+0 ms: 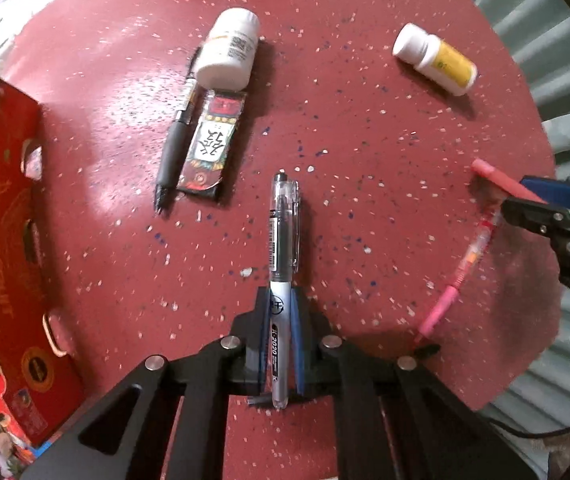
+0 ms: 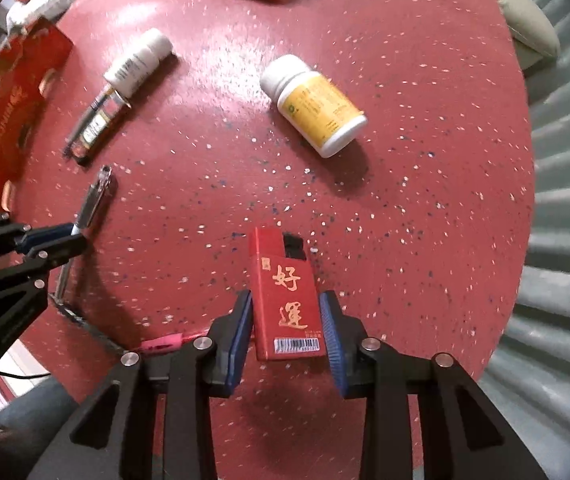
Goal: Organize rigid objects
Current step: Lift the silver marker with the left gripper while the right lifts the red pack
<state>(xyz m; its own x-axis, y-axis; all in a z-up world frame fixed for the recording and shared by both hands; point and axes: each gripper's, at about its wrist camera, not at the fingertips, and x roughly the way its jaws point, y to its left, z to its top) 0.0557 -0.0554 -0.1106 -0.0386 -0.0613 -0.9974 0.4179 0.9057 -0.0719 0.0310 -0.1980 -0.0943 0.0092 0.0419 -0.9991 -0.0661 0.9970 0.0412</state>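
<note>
Our left gripper [image 1: 281,344] is clamping the clear pen [image 1: 283,240] above the table [image 1: 365,140]; our right gripper [image 2: 287,328] is gripping the red box [image 2: 285,296]. We are carrying both; next, probably, we are placing them beside the black pen [image 1: 173,140].

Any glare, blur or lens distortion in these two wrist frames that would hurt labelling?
Left wrist view: strong fisheye bending at the edges, a pale glare patch on the red table beside the black pen, and the pink pen is smeared. Right wrist view: same bending, glare near the white bottle; the red box between the right tongs stays readable.
</note>
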